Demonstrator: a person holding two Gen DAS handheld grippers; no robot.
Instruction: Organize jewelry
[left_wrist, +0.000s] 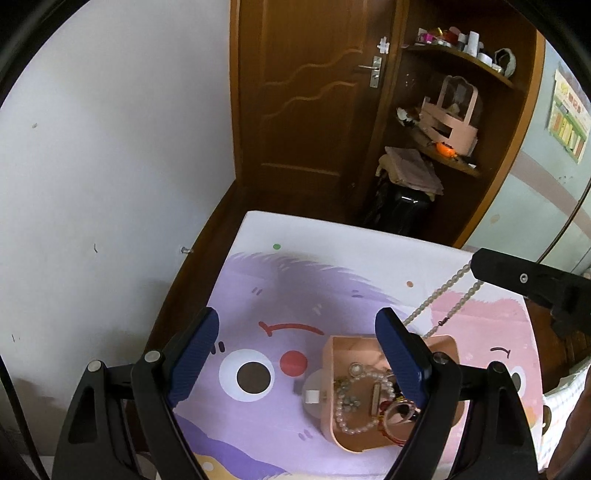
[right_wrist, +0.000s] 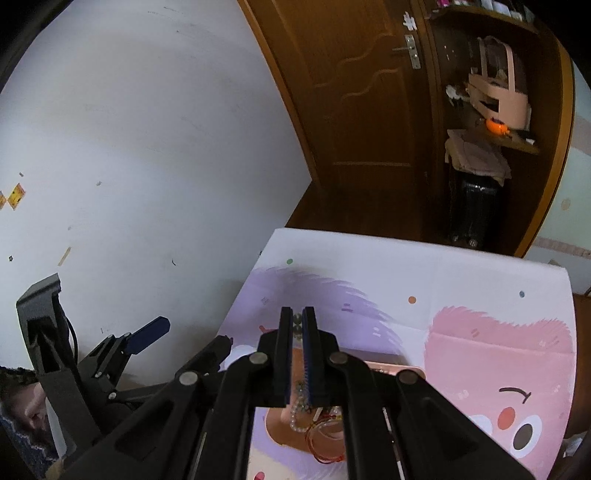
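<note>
— Left tongs (left_wrist: 295, 354) first: are they spread?

— Spread wide, blue pads well apart, nothing between them. They hover above the counter (left_wrist: 332, 266), which wears a cartoon mat in purple and pink.

— And the right tongs (right_wrist: 297, 354)?

— Pressed nearly together, clamped on a pearl necklace (left_wrist: 439, 295). Seen from the left wrist, its two beaded strands hang slanting from the black tip down toward the pink jewelry box (left_wrist: 343, 435).

— Where does that box sit?

— On the mat, just under the left tongs' right finger, open. Inside lie a pearl bracelet (left_wrist: 351, 406), a red bangle (left_wrist: 391, 424) and other small pieces too tangled to name. A white clasp (left_wrist: 312, 396) sits at its left side.

— Farther back?

— Beyond the counter's far edge, a black suitcase (left_wrist: 397, 208) stands by a brown door (left_wrist: 306, 103), with wooden shelves (left_wrist: 458, 55) holding a pink organizer (left_wrist: 450, 122).
</note>
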